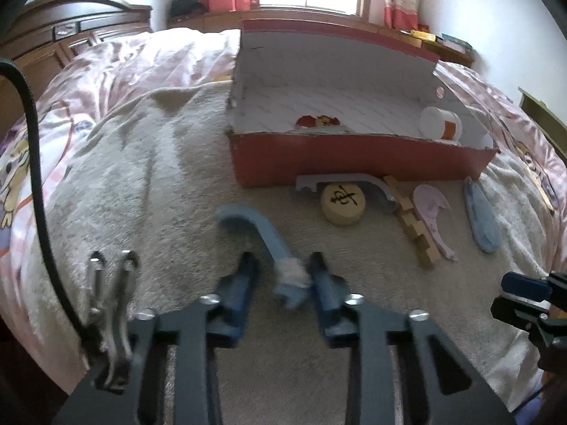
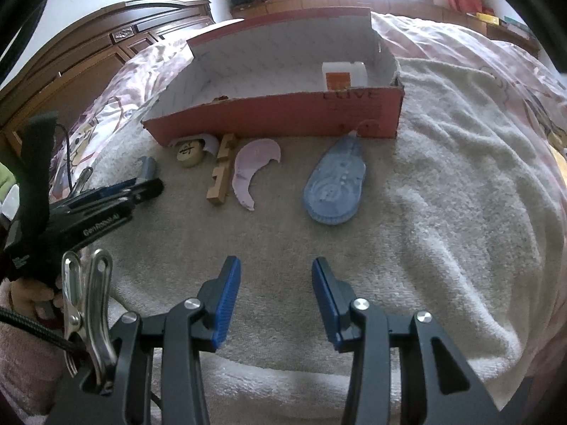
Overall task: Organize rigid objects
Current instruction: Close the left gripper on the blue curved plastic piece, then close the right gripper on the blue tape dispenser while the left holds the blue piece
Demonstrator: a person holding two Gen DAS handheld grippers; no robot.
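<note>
The left gripper (image 1: 283, 265) straddles the taped end of a blue hook (image 1: 264, 233) lying on the towel (image 1: 149, 191); its right pad touches the hook, but the blur hides any grip. The right gripper (image 2: 276, 276) stands half open and empty, short of the red box (image 2: 283, 113), with 4 pieces along the box front.

A red box (image 2: 283, 113) with a white lining sits on a cream towel (image 2: 443, 212) over pink-patterned bedding (image 1: 117, 67).
</note>
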